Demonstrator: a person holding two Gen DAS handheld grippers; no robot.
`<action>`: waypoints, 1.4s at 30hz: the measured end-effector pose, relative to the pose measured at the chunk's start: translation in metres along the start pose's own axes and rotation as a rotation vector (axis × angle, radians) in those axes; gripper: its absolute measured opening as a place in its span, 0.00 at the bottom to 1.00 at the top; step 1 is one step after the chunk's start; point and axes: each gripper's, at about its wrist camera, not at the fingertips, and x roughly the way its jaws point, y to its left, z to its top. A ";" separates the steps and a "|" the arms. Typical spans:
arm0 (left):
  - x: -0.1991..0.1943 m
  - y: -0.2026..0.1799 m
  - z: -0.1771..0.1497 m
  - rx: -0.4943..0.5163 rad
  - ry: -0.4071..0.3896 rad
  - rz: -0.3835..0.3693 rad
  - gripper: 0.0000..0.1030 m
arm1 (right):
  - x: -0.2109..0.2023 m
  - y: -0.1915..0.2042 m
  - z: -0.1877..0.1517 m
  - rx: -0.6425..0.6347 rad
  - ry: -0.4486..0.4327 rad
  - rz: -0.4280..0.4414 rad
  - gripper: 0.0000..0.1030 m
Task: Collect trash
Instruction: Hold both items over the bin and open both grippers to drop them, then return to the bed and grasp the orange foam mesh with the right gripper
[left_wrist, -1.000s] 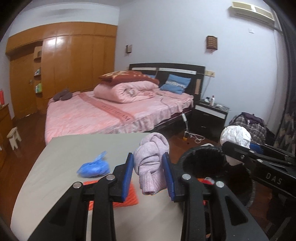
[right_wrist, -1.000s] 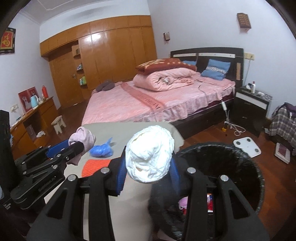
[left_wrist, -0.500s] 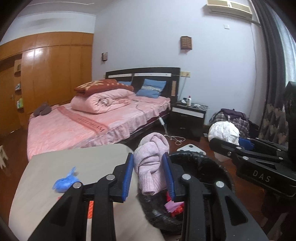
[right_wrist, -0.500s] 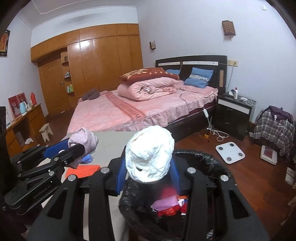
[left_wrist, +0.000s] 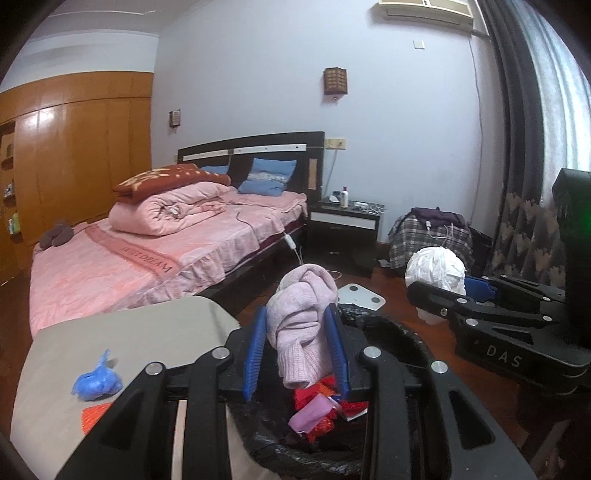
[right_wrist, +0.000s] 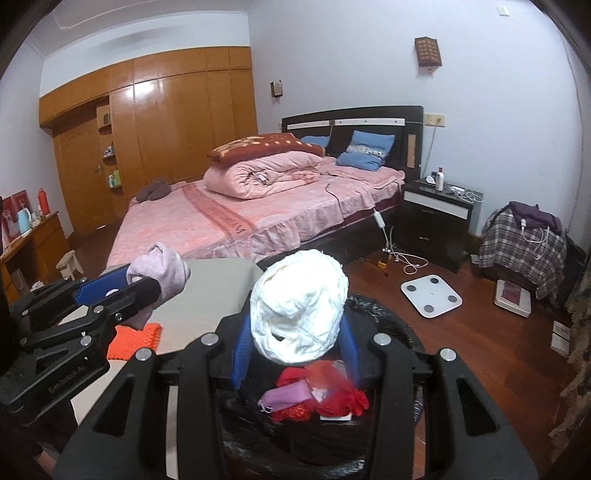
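My left gripper is shut on a crumpled pink knit cloth, which hangs over the black-lined trash bin. My right gripper is shut on a white crumpled wad, held above the same trash bin. Red and pink scraps lie inside the bin. In the right wrist view the left gripper shows at the left with the pink cloth. On the grey table lie a blue crumpled bag and an orange mesh piece.
The bin stands against the grey table's right edge on a wooden floor. Behind are a pink bed, a black nightstand, a white scale on the floor and a chair with plaid clothing. Curtains hang at the right.
Both grippers have swung to the right from over the table to above the bin, each keeping its load. The bin's inside with red scraps has come into view under them.
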 end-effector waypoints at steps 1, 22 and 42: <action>0.002 -0.001 0.000 0.002 0.001 -0.004 0.31 | 0.001 -0.003 -0.001 0.001 0.003 -0.007 0.38; 0.073 -0.030 -0.011 0.015 0.093 -0.082 0.33 | 0.039 -0.052 -0.023 0.044 0.085 -0.050 0.40; 0.045 0.035 -0.018 -0.069 0.083 0.059 0.94 | 0.045 -0.037 -0.038 0.063 0.105 -0.072 0.94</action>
